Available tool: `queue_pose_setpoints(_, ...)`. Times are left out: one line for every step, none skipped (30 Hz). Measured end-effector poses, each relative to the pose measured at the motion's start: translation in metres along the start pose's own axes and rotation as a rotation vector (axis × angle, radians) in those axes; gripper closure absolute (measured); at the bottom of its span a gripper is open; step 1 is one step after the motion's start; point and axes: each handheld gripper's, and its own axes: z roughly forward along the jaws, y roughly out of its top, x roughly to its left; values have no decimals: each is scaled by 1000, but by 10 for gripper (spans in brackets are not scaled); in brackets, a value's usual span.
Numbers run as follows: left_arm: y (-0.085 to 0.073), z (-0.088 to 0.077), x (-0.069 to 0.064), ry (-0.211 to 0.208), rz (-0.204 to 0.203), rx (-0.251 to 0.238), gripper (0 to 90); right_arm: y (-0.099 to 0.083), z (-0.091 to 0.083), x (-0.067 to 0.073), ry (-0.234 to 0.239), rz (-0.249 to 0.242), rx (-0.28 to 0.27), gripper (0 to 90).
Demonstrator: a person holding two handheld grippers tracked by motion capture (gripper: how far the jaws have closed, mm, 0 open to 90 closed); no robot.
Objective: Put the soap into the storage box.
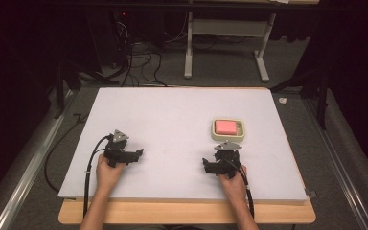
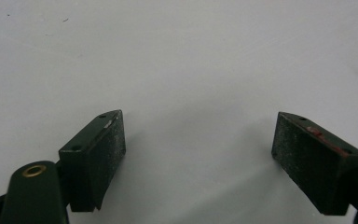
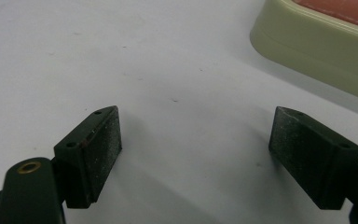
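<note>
Covering the wooden table [image 1: 187, 216], white mat [image 1: 172, 124] carries a cream tray [image 1: 228, 135] holding a pink block [image 1: 225, 126], just ahead of right gripper [image 3: 193, 140], jaws apart, empty. Left gripper [image 2: 200, 144] well apart from tray, jaws spread, empty.

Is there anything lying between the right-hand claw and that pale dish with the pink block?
Nothing: only bare white table separates the right gripper from the dish, as the right gripper view shows.

mat [image 1: 172, 120]: open | obstacle: soap dish [image 1: 228, 129], seemingly just beyond right gripper [image 1: 227, 151]
</note>
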Motion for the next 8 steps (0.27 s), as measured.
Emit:
queue_pose_setpoints(0,0,0,0,0,0,179,0,0,0,1,1,0,174)
queue_pose_setpoints(0,0,0,0,0,0,179,0,0,0,0,0,-1,174)
queue_pose_setpoints(0,0,0,0,0,0,179,0,0,0,1,0,0,173)
queue_pose_setpoints(0,0,0,0,0,0,179,0,0,0,1,0,0,174)
queue_pose_setpoints(0,0,0,0,0,0,179,0,0,0,2,0,-1,174)
queue_pose_setpoints(0,0,0,0,-1,0,179,0,0,0,2,0,0,174)
queue_pose_setpoints(0,0,0,0,0,0,178,0,0,0,2,-1,-1,174)
queue_pose_setpoints(0,0,0,0,0,0,179,0,0,0,3,-1,-1,174)
